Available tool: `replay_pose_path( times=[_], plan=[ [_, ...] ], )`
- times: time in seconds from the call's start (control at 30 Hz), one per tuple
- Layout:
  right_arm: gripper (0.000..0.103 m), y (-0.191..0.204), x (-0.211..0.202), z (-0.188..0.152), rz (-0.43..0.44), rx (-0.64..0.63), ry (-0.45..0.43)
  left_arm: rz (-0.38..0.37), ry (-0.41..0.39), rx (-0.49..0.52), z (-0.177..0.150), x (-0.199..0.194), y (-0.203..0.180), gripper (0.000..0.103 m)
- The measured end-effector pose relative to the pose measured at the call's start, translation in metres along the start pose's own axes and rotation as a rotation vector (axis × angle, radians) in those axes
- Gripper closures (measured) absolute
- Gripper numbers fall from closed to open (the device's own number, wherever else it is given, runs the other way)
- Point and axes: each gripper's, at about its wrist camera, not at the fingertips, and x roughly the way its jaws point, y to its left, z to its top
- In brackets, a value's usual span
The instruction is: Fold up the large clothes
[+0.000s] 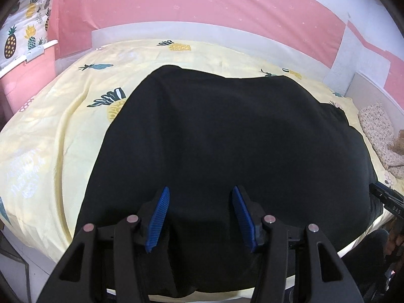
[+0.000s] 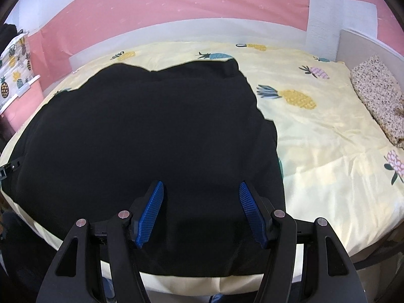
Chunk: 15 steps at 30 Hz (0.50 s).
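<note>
L gripper (image 1: 199,217) fingers wide apart, empty | R gripper (image 2: 200,212) same | black garment (image 1: 227,139) flat on bedsheet (image 2: 328,139), near hem at bed edge

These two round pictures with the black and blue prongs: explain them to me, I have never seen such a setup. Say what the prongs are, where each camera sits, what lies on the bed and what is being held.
No robot here: a person carries a two-finger gripper in each hand, each with a fisheye camera looking along its blue-padded fingers. One picture comes from the left gripper, the other from the right gripper. Both are open and hold nothing. Beneath them a large black garment lies spread on a bed with a yellow pineapple-print sheet. A speckled pillow lies at the bed's right end.
</note>
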Motion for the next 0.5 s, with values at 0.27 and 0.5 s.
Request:
replay_pose_path(
  times=[0.27, 0.5],
  plan=[
    [0.041, 0.006, 0.017, 0.046, 0.025, -0.001, -0.037, -0.008, -0.031, 0.064, 0.050, 0.015, -0.016, 0.048],
    [0.041, -0.016, 0.053, 0.066, 0.039, 0.043, 0.023, 0.009, 0.020, 0.004, 0.074, 0.056, 0.011, 0.048]
  ],
)
